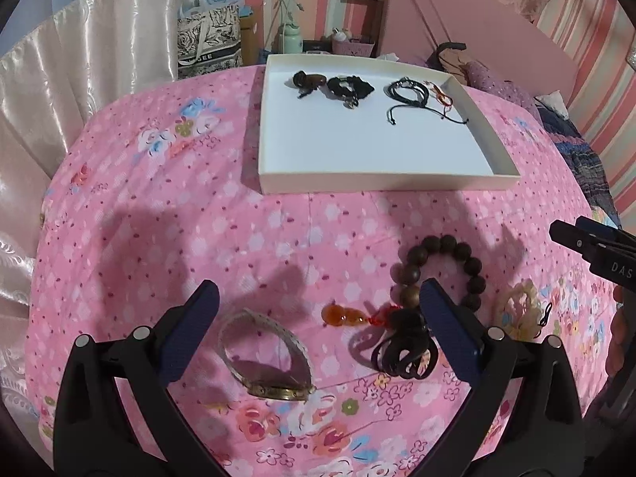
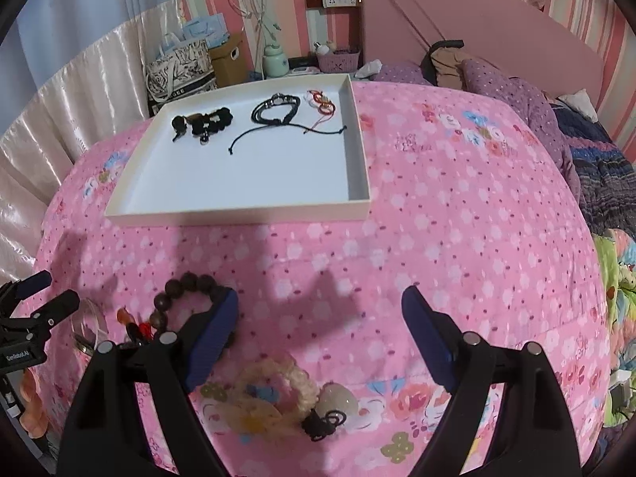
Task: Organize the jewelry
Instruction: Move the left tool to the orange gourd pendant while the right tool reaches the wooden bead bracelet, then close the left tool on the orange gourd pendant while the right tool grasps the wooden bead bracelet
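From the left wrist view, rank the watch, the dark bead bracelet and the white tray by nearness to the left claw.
1. Watch: just below the middle of the open left claw, on the bedspread.
2. Dark bead bracelet: by the right fingertip, slightly beyond.
3. White tray: farthest, up the bed, already holding jewelry.

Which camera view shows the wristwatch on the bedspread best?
The left wrist view shows it best: the wristwatch lies whole between the open fingers of the left gripper, strap loop and case visible. In the right wrist view only a pale strap edge shows at the far left, near the left gripper.
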